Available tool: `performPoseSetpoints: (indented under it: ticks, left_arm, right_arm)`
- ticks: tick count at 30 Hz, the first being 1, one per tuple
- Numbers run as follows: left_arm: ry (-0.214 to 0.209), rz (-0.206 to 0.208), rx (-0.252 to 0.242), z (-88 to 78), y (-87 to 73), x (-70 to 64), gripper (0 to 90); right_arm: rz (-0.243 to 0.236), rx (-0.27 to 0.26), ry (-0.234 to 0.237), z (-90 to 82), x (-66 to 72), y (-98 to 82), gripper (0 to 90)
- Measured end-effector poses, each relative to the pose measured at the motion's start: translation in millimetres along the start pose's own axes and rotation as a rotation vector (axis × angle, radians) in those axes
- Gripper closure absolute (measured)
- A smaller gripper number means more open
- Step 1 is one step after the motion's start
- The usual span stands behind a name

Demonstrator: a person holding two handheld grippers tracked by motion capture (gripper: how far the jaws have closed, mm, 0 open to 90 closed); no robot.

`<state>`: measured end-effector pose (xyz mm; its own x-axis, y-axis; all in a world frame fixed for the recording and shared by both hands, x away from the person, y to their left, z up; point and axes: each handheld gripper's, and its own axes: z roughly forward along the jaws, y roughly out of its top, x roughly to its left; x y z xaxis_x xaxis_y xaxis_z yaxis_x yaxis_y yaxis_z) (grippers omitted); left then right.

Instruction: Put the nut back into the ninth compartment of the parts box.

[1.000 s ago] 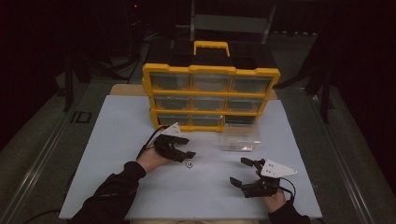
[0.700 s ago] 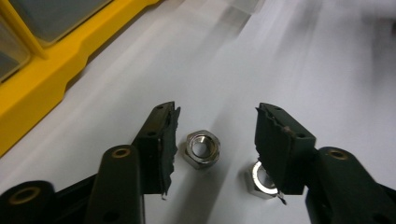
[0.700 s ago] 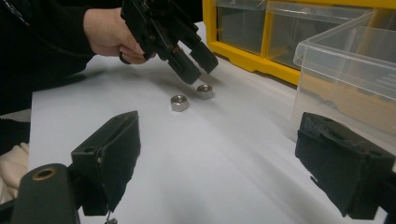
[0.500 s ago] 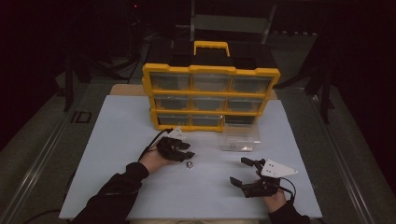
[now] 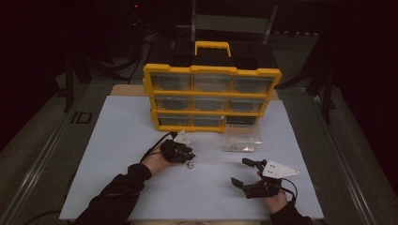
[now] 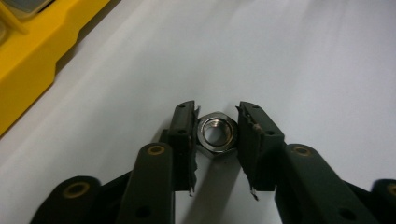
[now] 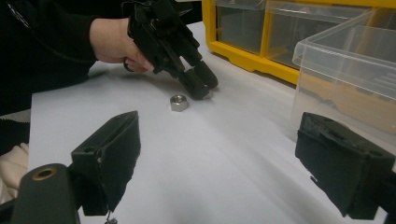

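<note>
High view: you work on a white sheet (image 5: 112,154) over a table in a dark room. One yellow cabinet (image 5: 212,71) holds nine clear drawers; one more clear drawer (image 5: 242,139) sits on the sheet just in front of the cabinet's right end. One steel nut (image 5: 190,165) lies flat on the sheet, in front of the cabinet's middle. Your left gripper (image 5: 187,153) hangs just beside the nut, jaws parted about the nut's width, not clamping. Your right gripper (image 5: 239,171) gapes wide, empty
</note>
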<state>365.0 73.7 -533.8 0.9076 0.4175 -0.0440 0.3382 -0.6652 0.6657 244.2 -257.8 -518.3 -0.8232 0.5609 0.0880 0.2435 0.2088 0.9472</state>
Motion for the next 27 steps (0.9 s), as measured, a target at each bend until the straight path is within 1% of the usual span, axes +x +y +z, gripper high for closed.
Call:
performPoseSetpoints:
  ticks: [2,5,7,8,12,15,16,21,27]
  left_arm:
    - [0.0,-0.003,0.001,0.0,0.2,0.1,67.8]
    - [0.0,0.005,0.007,-0.1,0.9,-0.1,68.5]
    - [-0.013,0.0,0.014,-0.7,2.2,1.4,68.9]
    - [-0.012,0.005,0.015,-1.2,3.0,1.6,68.9]
    - [-0.015,0.009,0.002,-7.9,9.5,2.1,69.0]
    - [-0.016,0.009,-0.02,-15.9,17.4,1.7,69.0]
    - [-0.025,0.011,-0.029,-19.4,21.0,2.3,69.0]
    - [-0.039,0.012,-0.055,-30.2,35.4,2.3,69.0]
    - [-0.057,0.031,-0.081,-40.6,54.8,0.2,69.0]
  right_arm:
    - [-0.001,0.0,0.0,0.1,0.0,0.0,14.2]
    - [0.0,0.001,-0.001,0.2,-0.1,-0.1,14.1]
    - [-0.001,0.0,-0.001,0.2,0.0,0.0,14.1]
    - [-0.001,0.0,-0.001,0.1,0.0,0.0,14.1]
    - [0.003,0.0,-0.001,0.0,-0.2,-0.1,14.1]
    - [0.002,-0.001,0.0,0.2,-0.1,0.0,14.1]
    - [0.001,0.0,0.0,0.2,-0.1,0.0,14.2]
    - [0.002,0.0,-0.001,0.1,-0.1,0.0,14.2]
    - [0.003,0.001,-0.001,-0.1,-0.3,-0.1,14.2]
